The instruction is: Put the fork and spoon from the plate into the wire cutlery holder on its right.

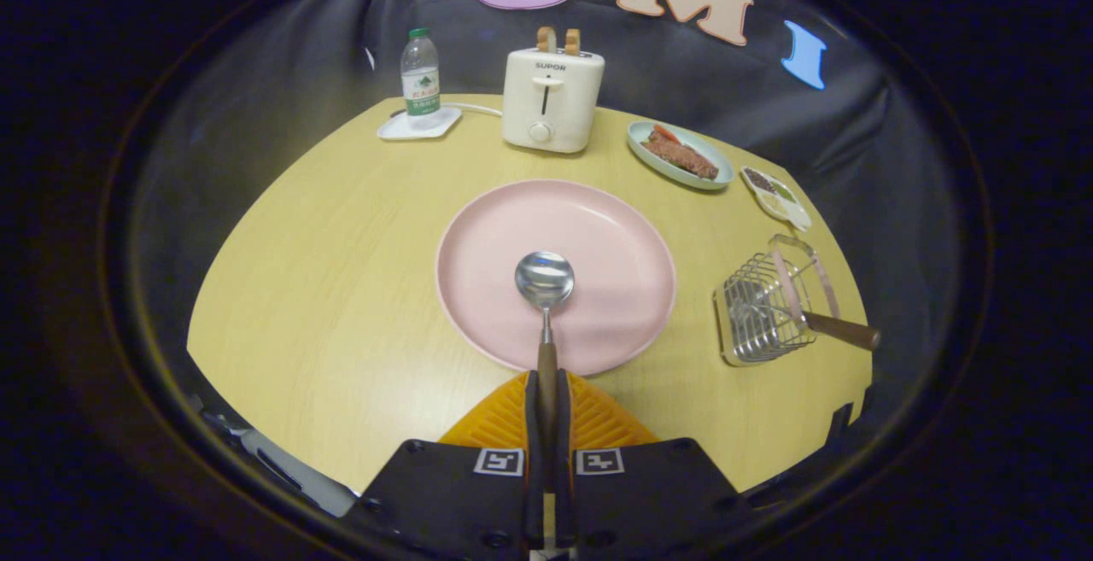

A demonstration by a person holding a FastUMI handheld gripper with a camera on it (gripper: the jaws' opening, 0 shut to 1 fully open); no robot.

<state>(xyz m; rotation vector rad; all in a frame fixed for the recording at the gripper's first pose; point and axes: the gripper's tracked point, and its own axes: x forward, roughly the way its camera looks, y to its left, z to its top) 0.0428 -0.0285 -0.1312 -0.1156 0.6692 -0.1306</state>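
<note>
1. The spoon (pixel 545 305) is clamped by its wooden handle between the fingers of the gripper (pixel 546 390), which are closed tight on it; its bowl sits over the near part of the pink plate (pixel 478 236).
2. The wire cutlery holder (pixel 764 309) stands to the right of the plate, apart from it, with the fork (pixel 832 326) already inside, handle leaning out right.
3. Far across the table (pixel 324 288) stand a toaster (pixel 551 100) and a water bottle (pixel 420 78).

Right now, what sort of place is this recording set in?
Probably a staged dining table in a booth: a toaster, a dish of food and a pink plate sit on a wooden table. The claw is shut on the spoon.
</note>
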